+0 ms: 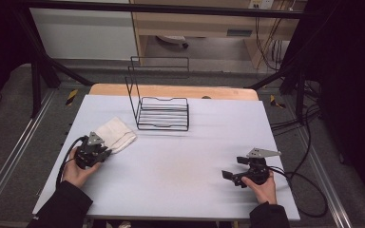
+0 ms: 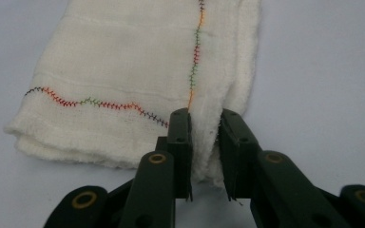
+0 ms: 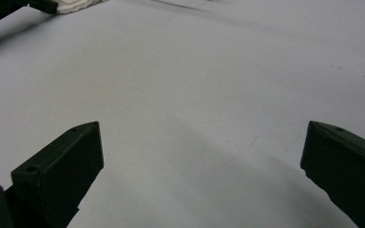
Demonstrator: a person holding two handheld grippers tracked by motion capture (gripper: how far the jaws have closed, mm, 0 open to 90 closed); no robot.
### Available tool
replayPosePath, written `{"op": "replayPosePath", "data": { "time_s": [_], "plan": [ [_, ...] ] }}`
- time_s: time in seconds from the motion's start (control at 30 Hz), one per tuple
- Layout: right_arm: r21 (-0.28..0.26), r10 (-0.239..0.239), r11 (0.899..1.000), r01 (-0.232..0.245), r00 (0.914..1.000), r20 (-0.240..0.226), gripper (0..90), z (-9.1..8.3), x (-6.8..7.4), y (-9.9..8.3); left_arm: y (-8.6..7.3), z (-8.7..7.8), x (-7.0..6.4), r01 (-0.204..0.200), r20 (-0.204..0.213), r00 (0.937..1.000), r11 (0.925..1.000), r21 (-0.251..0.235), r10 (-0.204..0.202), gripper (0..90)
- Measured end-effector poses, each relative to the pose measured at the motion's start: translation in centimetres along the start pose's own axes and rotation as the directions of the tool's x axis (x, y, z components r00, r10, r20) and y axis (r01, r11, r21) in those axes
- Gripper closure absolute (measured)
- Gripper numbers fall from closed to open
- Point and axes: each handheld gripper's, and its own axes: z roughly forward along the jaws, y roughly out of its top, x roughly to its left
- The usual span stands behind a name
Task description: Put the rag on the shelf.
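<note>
My left gripper [image 2: 204, 142] has its jaws pinched on the near corner of the folded white cotton cloth with multicoloured stitching [image 2: 133, 80], which lies flat on the pale grey table [image 1: 180, 166], left of centre and just in front of the black wire rack [image 1: 164, 114]. My right gripper [image 3: 202, 161] hovers over bare table, jaws spread wide, well apart from the cloth. The risk I see: I've caught only a thin edge fold, so a quick lift could slip it free or let the layers fall open. Swinging toward the rack, a trailing corner could snag on the wires.
</note>
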Motion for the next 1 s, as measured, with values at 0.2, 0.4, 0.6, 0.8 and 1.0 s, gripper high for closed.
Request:
{"op": "replayPosePath", "data": {
  "time_s": [0.2, 0.4, 0.6, 0.8, 1.0],
  "plan": [
    [0.004, 0.001, 1.0, -0.001, 1.0, -0.006, 1.0, 0.0, 0.0, 0.0, 0.1, -0.6, 0.0, 0.036, 0.03, 0.9989, 0.9993, -0.014, -0.035, 77.8],
    [0.0, 0.002, 1.0, -0.002, 1.0, -0.008, 1.1, 0.0, 0.0, 0.0, 0.7, -1.7, -0.6, 0.05, 0.064, 0.9968, 0.9984, -0.027, -0.048, 78.1],
    [0.001, 0.0, 1.0, 0.0, 1.0, -0.01, 1.1, 0.0, 0.0, 0.0, 0.7, -2.5, -2.1, 0.033, 0.092, 0.9952, 0.9994, -0.014, -0.031, 78.2],
    [0.002, -0.001, 1.0, 0.001, 1.0, -0.01, 1.1, 0.0, 0.0, 0.0, 0.6, -2.9, -3.8, 0.031, 0.128, 0.9913, 0.9995, -0.005, -0.03, 78.1],
    [0.003, -0.002, 1.0, 0.002, 1.0, -0.01, 1.1, 0.0, 0.1, 0.0, 0.3, -3.2, -5.2, 0.058, 0.169, 0.9841, 0.9983, -0.009, -0.056, 78.1]
  ]
}}
